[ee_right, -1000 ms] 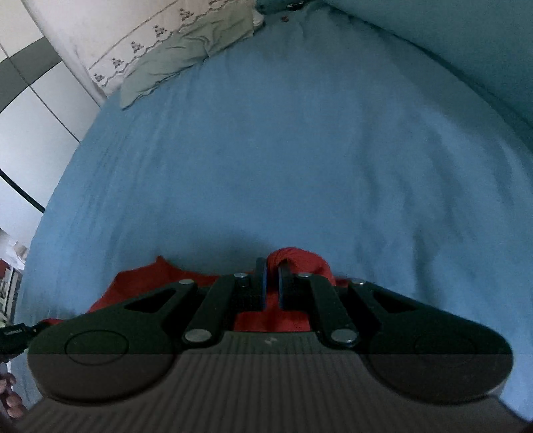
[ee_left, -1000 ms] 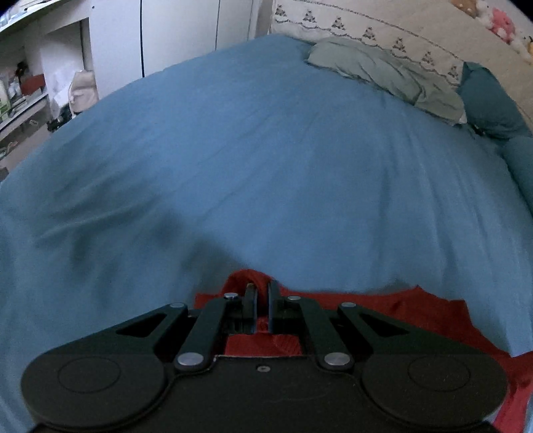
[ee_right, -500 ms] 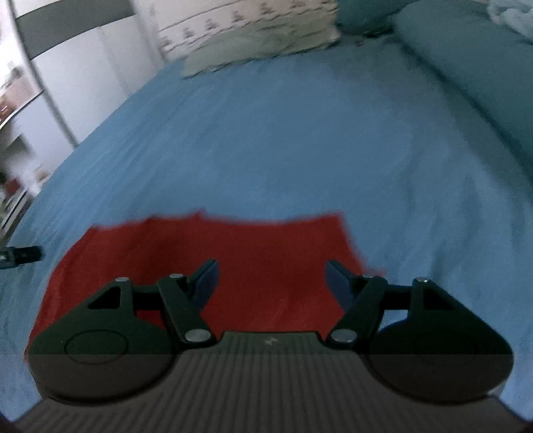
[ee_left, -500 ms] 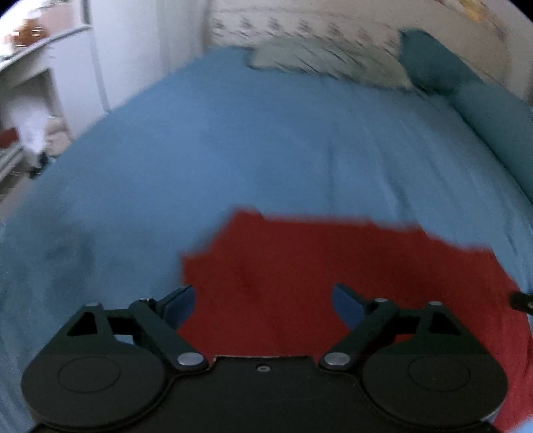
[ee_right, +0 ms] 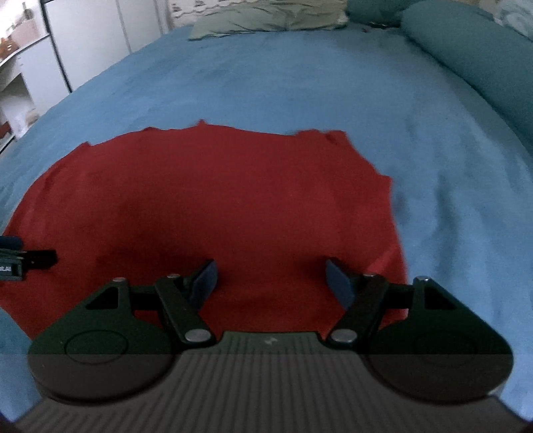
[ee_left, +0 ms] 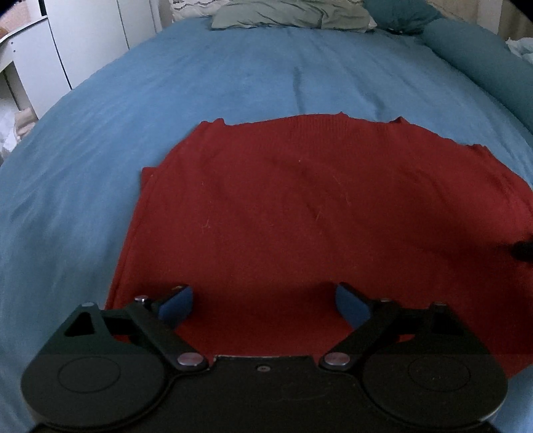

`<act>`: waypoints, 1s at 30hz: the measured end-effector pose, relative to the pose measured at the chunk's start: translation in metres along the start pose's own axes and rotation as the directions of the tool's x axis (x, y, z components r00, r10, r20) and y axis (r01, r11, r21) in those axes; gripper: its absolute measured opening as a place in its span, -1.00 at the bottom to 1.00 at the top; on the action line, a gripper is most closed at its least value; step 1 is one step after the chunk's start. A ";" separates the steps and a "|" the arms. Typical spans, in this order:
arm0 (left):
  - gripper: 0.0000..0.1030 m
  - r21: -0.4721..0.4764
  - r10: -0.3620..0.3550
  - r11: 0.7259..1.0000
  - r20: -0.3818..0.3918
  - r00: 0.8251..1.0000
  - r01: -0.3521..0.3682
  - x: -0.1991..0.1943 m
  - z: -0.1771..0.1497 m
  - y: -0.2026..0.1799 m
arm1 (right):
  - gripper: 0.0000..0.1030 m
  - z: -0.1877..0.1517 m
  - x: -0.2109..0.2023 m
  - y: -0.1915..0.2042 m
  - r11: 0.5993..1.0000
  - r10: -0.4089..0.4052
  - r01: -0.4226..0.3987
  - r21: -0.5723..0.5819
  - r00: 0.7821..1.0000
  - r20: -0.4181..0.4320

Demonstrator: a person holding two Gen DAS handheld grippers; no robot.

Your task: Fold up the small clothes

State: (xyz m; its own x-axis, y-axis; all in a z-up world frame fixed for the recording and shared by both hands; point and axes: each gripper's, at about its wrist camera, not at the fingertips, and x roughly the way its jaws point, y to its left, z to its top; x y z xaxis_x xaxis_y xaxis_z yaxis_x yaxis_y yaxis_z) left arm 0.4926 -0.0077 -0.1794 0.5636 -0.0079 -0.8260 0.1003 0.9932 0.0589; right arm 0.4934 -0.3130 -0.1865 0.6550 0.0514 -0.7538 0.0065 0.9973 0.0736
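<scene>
A red knitted garment [ee_left: 316, 213] lies spread flat on the blue bedspread [ee_left: 206, 86]; it also shows in the right wrist view [ee_right: 206, 206]. My left gripper [ee_left: 263, 304] is open and empty above the garment's near left part. My right gripper [ee_right: 271, 281] is open and empty above its near right part. The tip of the left gripper [ee_right: 13, 256] shows at the left edge of the right wrist view, and a dark tip of the right gripper [ee_left: 523, 249] at the right edge of the left wrist view.
A grey-green pillow [ee_left: 293, 13] lies at the head of the bed. A teal bolster [ee_left: 483, 63] runs along the right side. White cupboards [ee_left: 66, 43] stand beyond the bed's left edge.
Both grippers were shut on the red garment's far edge, let it go and opened. They have pulled back toward me, and the garment now lies flat.
</scene>
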 end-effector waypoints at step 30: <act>0.97 0.133 -0.079 0.987 -0.080 0.994 0.089 -0.017 0.022 -0.100 | 0.92 -0.045 -0.059 -0.064 0.950 0.006 0.030 0.310 0.993 -0.115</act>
State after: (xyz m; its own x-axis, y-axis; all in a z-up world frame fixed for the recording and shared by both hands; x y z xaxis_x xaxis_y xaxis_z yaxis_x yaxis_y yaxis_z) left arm 0.4908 -0.1092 -0.1585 0.4868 -0.0771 -0.8701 0.2586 0.9642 0.0593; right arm 0.4203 -0.3773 -0.1754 0.5639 0.0635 -0.8234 0.2598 0.9328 0.2498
